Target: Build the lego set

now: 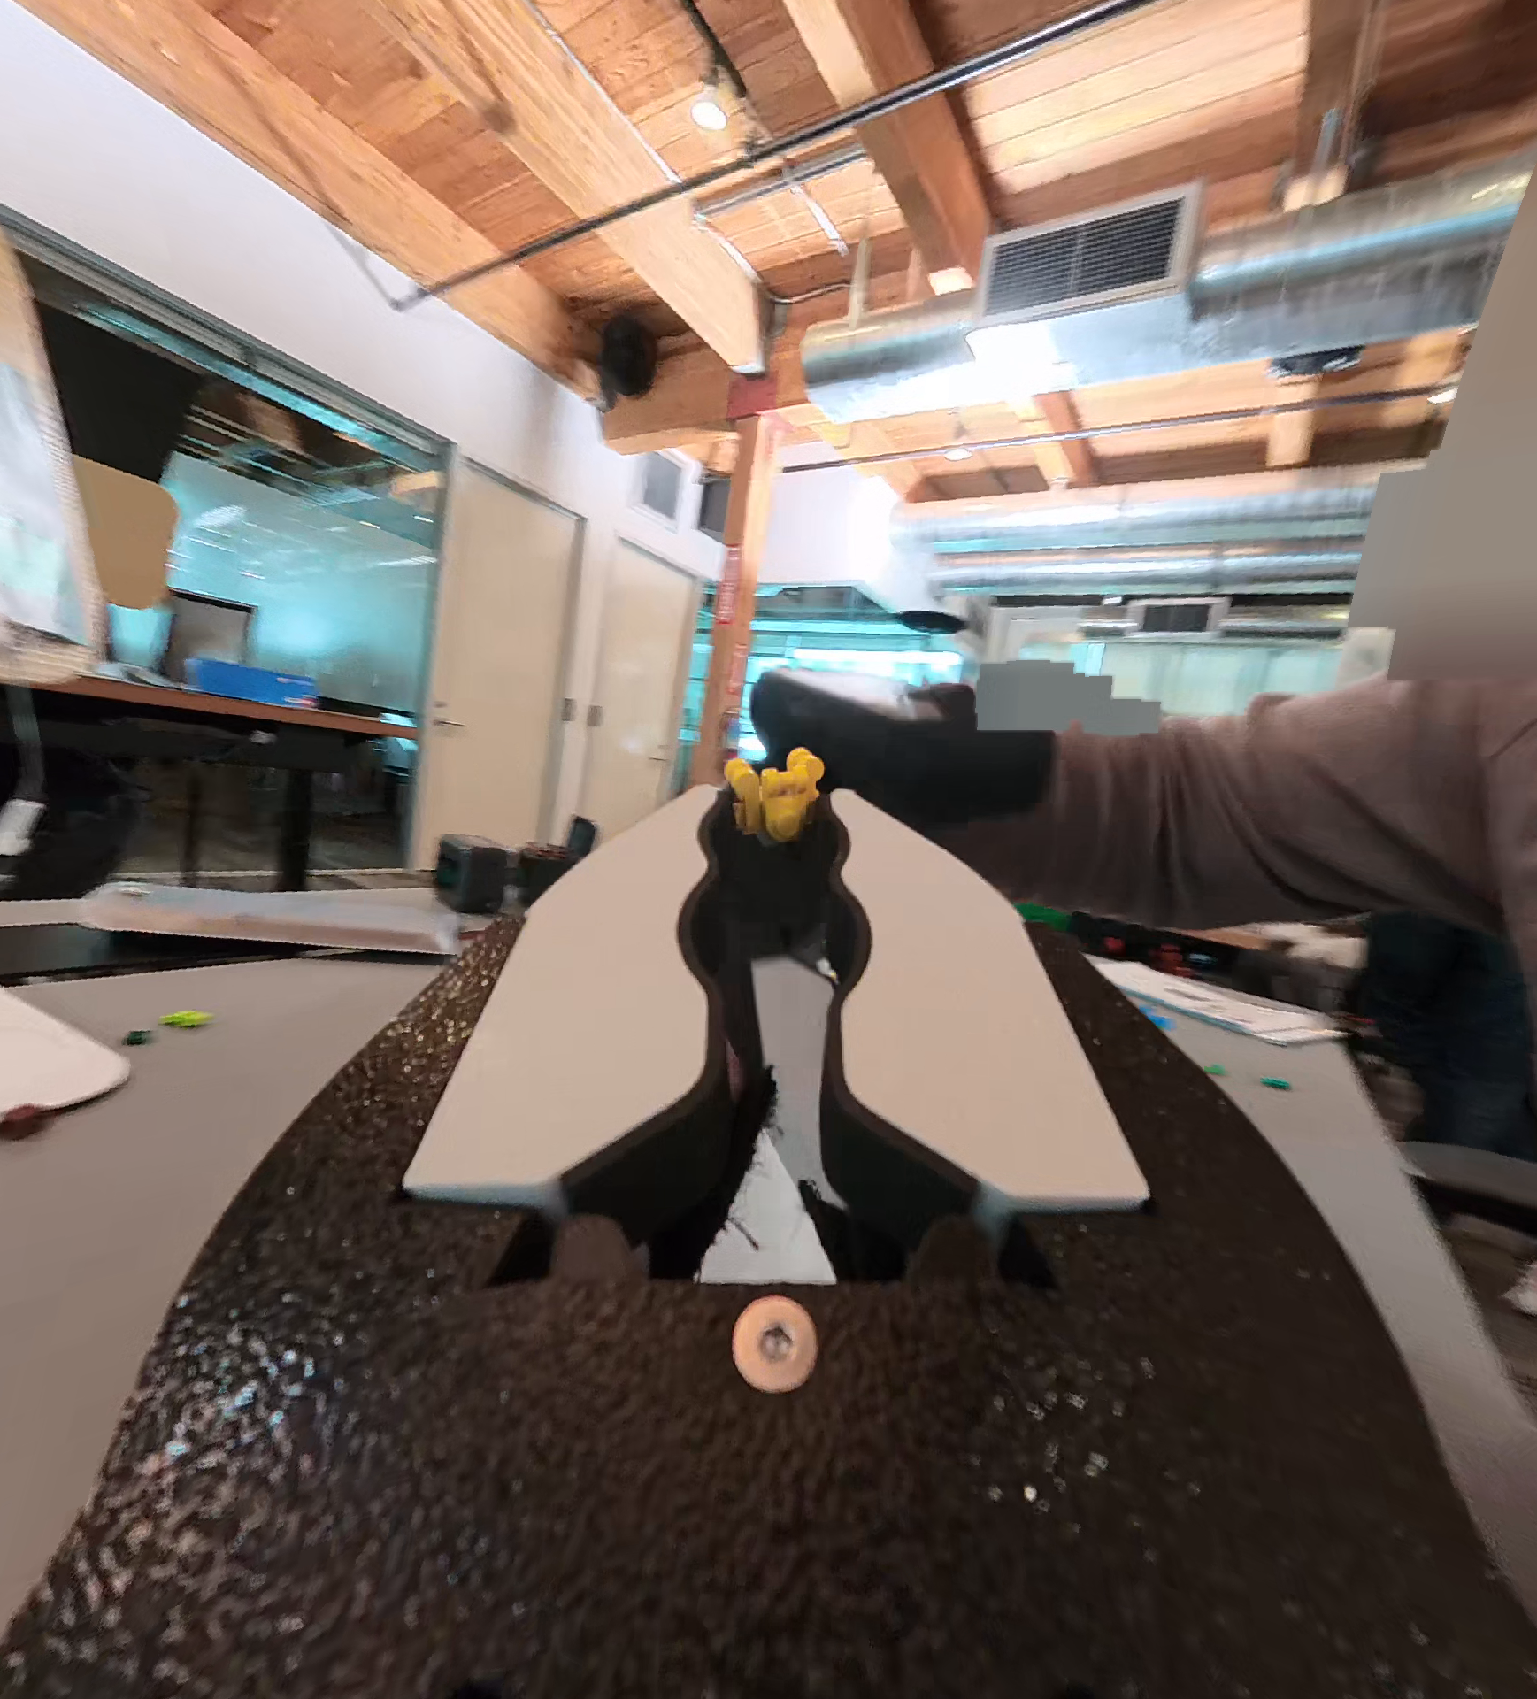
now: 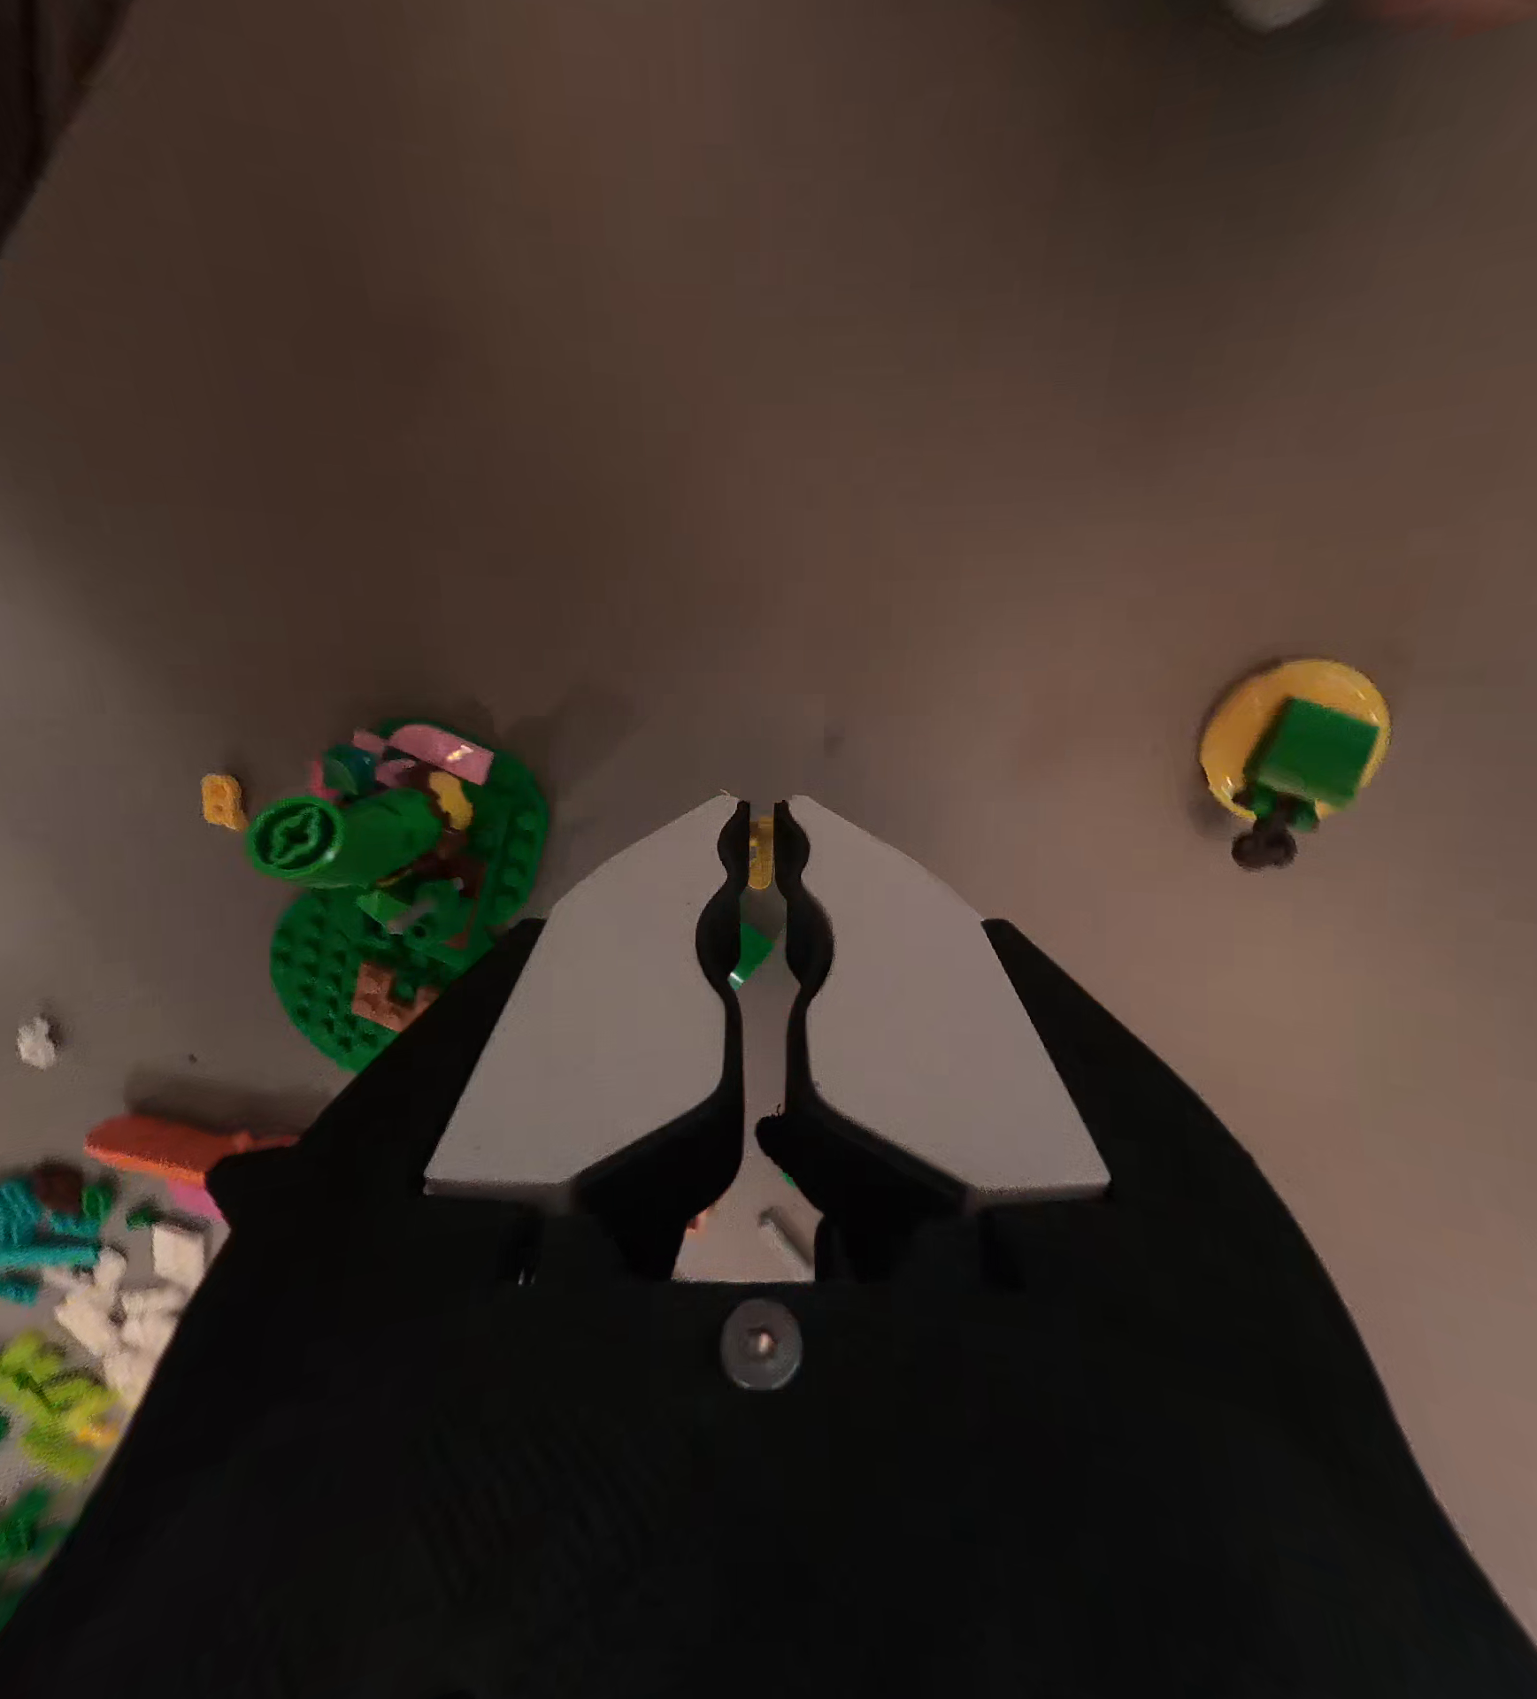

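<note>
Your left gripper (image 1: 775, 809) clenched a small yellow plastic lego cluster (image 1: 775, 798); your right gripper (image 2: 760, 809) pinched a thin yellow lego piece (image 2: 760, 850) above the grey counter (image 2: 838, 414); either tip-only hold could slip

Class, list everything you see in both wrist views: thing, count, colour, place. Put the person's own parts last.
Yellow lego piece: one, pinched at left gripper's tips.
Small yellow piece: one, between right gripper's fingers.
Green lego build: one, green base with pink and brown parts, table left.
Yellow disc: one, green block on top, table right.
Loose bricks: many, mixed colours, lower left.
Table: one, grey.
Booklet: one, white, table right.
Left gripper: shut.
Right gripper: shut.
Sleeve: one, brownish, right.
</note>
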Motion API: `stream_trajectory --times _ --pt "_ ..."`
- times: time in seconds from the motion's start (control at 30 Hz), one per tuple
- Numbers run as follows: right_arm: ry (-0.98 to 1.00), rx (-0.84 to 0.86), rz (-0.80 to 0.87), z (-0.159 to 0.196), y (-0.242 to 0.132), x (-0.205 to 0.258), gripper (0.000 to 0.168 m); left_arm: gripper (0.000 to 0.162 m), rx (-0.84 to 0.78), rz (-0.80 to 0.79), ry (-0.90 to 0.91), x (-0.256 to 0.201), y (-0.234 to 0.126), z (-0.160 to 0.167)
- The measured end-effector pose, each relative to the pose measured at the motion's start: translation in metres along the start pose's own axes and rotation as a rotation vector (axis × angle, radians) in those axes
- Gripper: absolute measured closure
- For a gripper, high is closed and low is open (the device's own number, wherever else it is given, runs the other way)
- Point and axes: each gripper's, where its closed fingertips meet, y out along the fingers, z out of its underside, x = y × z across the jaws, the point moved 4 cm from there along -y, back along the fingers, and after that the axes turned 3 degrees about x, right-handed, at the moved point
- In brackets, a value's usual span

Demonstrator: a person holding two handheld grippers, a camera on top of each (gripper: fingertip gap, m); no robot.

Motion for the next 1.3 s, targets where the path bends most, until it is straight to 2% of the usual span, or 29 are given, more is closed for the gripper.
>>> stream_trajectory --times 0.13,0.27,0.33,0.4,0.5,0.6,0.73,0.8,0.87,0.93,1.0,1.1,1.17,1.3 --pt "-0.069 0.125 -0.070 0.000 0.015 -0.009 0.165 0.145 -0.033 -0.126 0.094 0.008 -0.005 -0.007" --pt "-0.096 0.144 -0.067 -0.004 0.013 -0.016 0.165 0.145 -0.050 -0.283 0.269 0.013 -0.014 -0.016" --pt "-0.070 0.147 -0.036 -0.004 0.012 -0.021 0.158 0.145 -0.030 -0.309 0.317 0.012 -0.013 -0.015" --pt "-0.010 0.138 0.040 0.000 0.006 -0.026 0.156 0.145 -0.006 -0.314 0.335 0.012 -0.011 -0.012" --pt "0.104 0.030 0.199 0.008 -0.013 -0.025 0.157 0.145 0.025 -0.317 0.360 0.011 -0.008 -0.009" --pt "0.329 -0.062 0.316 0.023 -0.021 -0.015 0.163 0.145 0.034 -0.310 0.356 0.010 -0.005 -0.008" --pt "0.526 -0.175 0.301 0.024 -0.004 0.000 0.161 0.145 0.014 -0.291 0.306 0.009 -0.005 -0.009" --pt "0.565 -0.206 0.319 0.021 0.001 -0.002 0.151 0.145 0.001 -0.285 0.281 0.010 -0.007 -0.010" --pt "0.559 -0.208 0.348 0.019 0.004 -0.006 0.148 0.145 -0.011 -0.283 0.253 0.012 -0.008 -0.011" --pt "0.552 -0.199 0.313 0.016 0.007 -0.008 0.150 0.145 -0.021 -0.276 0.234 0.012 -0.009 -0.012" --pt "0.525 -0.172 0.286 0.015 0.009 -0.010 0.165 0.145 -0.026 -0.276 0.229 0.012 -0.010 -0.013" --pt "0.421 -0.084 0.197 0.018 0.007 -0.012 0.165 0.145 -0.030 -0.276 0.240 0.012 -0.011 -0.015" --pt "0.370 0.043 0.048 0.026 0.005 -0.009 0.165 0.145 -0.035 -0.273 0.242 0.012 -0.011 -0.015" --pt "0.401 0.249 -0.290 0.038 -0.001 -0.007 0.165 0.145 -0.043 -0.269 0.236 0.011 -0.011 -0.016"
